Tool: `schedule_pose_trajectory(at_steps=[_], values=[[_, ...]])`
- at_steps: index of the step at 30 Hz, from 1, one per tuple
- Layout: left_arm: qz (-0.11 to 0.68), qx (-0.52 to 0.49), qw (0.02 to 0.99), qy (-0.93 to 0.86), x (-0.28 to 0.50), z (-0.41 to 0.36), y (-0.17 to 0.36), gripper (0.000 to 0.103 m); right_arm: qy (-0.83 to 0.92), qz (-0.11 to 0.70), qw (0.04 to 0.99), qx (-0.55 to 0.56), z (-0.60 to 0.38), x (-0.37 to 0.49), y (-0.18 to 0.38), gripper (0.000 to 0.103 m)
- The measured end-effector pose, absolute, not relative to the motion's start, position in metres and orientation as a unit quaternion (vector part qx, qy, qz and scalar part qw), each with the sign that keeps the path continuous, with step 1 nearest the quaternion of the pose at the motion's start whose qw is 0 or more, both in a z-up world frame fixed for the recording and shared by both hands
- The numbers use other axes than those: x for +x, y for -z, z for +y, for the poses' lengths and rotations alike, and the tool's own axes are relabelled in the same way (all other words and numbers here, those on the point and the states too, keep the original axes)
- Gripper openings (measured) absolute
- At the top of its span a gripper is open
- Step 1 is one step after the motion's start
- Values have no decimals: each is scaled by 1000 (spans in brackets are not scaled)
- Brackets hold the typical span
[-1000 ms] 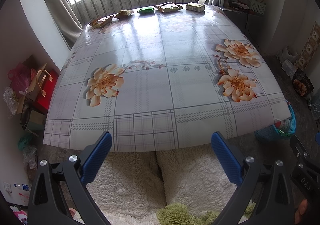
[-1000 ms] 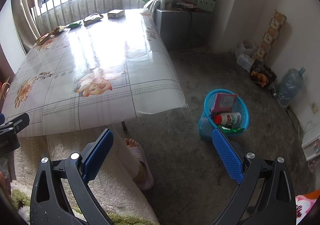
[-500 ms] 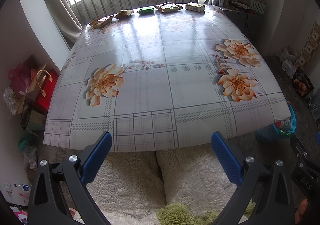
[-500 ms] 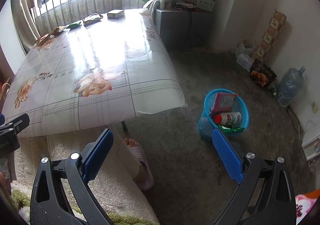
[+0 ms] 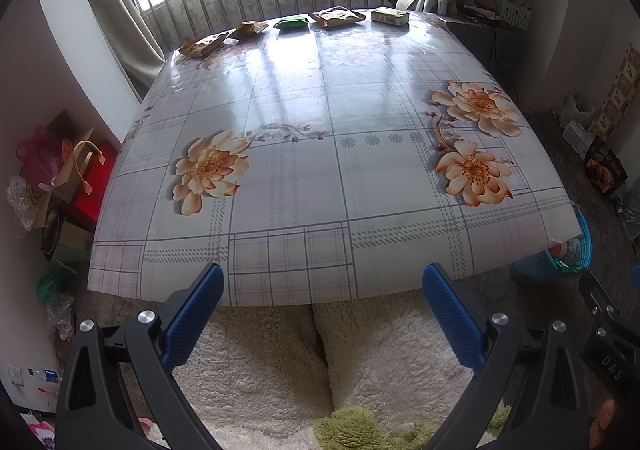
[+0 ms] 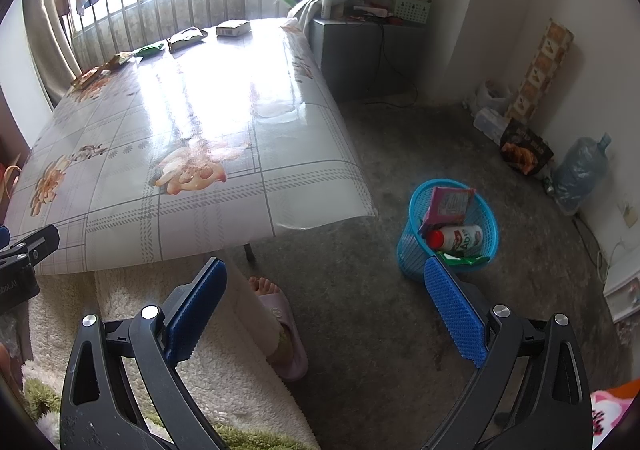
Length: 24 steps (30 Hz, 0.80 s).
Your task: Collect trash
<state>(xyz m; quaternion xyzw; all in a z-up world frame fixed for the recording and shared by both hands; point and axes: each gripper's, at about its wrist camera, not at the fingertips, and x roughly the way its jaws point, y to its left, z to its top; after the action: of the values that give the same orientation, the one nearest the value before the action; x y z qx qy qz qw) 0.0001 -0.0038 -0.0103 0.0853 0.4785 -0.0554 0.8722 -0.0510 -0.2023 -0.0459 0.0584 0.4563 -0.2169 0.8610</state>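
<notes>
Left wrist view: wrappers line the table's far edge.
Left gripper and right gripper both gape, empty; basket holds trash.

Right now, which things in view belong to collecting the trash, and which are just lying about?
Part of the job:
- yellow snack packets, far table edge
- green wrapper
- pale flat box
- blue mesh plastic basket, on the floor, already holding trash
- open left gripper and right gripper

Just lying about:
- red paper bag
- large clear water jug
- grey cabinet
</notes>
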Motion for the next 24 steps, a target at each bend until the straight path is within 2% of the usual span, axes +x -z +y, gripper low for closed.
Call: schedule_pose_trajectory(at_steps=[24], values=[[477,85,873,56,1,-3,9,97,213,457,861,62,-205,-50,43,95]])
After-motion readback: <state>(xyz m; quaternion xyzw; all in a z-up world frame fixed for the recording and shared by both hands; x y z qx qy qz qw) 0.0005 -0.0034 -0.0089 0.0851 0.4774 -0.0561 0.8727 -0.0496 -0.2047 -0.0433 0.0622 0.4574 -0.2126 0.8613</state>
